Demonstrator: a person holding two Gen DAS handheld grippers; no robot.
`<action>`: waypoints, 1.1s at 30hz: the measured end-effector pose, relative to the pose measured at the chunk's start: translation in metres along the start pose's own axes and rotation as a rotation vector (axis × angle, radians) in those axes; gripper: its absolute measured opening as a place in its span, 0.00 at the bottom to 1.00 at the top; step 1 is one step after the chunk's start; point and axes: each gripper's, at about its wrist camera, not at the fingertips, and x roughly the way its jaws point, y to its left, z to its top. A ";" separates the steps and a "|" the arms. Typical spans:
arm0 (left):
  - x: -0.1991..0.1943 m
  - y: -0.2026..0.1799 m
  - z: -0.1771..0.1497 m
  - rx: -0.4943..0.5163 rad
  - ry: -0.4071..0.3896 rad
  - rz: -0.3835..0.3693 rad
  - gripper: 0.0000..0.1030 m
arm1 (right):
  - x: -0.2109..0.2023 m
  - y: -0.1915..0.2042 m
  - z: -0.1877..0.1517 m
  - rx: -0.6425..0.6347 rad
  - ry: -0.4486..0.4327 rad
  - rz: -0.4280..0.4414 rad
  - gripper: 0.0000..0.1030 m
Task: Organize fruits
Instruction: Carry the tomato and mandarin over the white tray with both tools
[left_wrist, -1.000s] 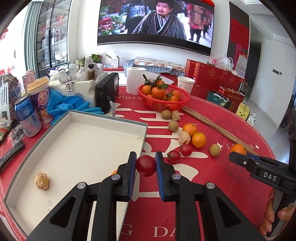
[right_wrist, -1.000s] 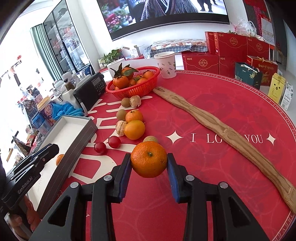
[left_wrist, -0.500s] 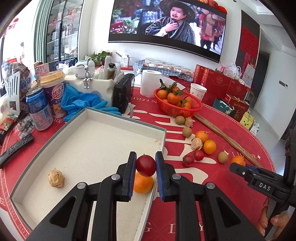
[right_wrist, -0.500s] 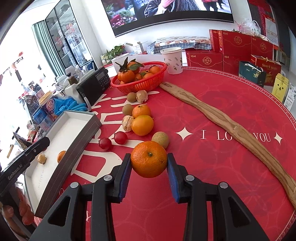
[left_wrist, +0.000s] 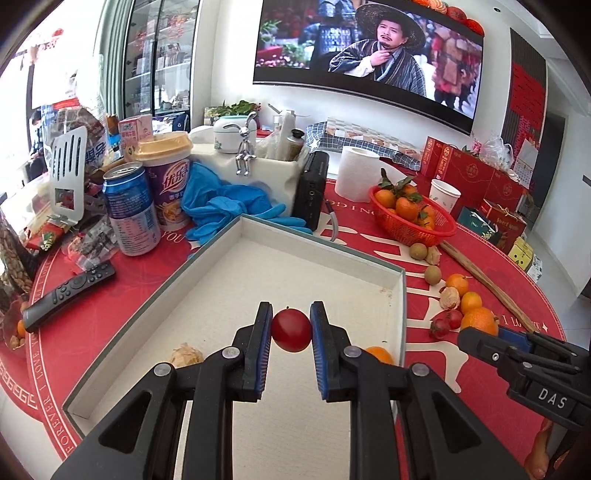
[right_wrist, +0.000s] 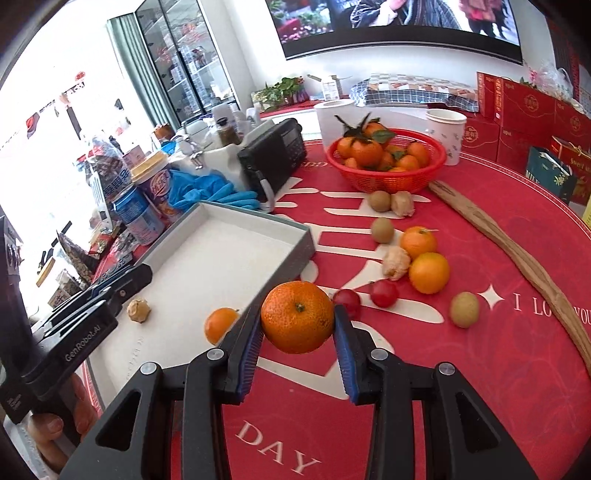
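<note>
My left gripper (left_wrist: 291, 330) is shut on a small red cherry tomato (left_wrist: 291, 331) and hangs over the white tray (left_wrist: 325, 243). In the tray lie a small orange (left_wrist: 376, 355) and a brown peeled fruit (left_wrist: 186, 355). My right gripper (right_wrist: 297, 322) is shut on a tangerine (right_wrist: 297, 321), held above the red tablecloth just right of the tray's (right_wrist: 295, 232) near corner. Loose fruit lies on the cloth: two cherry tomatoes (right_wrist: 384, 293), oranges (right_wrist: 429, 272), kiwis (right_wrist: 464, 314) and a peeled fruit (right_wrist: 396, 263). The other gripper shows at each view's edge.
A red basket of tangerines (right_wrist: 384, 158) stands at the back, with a paper cup (right_wrist: 445, 134), paper roll (right_wrist: 334, 122) and black radio (right_wrist: 273, 155). A long wooden stick (right_wrist: 517, 254) crosses the right. Cans, cups, blue gloves (left_wrist: 225, 205) and a remote (left_wrist: 68, 293) crowd the left.
Both grippers have moved left with their fruit: the left one from the tray's right edge to over its middle, the right one from the open cloth to beside the tray's corner.
</note>
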 end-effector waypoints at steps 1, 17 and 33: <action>0.001 0.005 0.000 -0.009 0.007 0.002 0.22 | 0.003 0.007 0.002 -0.013 0.002 0.003 0.38; 0.019 0.045 -0.008 -0.099 0.099 0.035 0.22 | 0.038 0.066 0.009 -0.114 0.062 0.036 0.38; 0.024 0.047 -0.010 -0.095 0.114 0.045 0.22 | 0.047 0.074 0.010 -0.131 0.081 0.031 0.38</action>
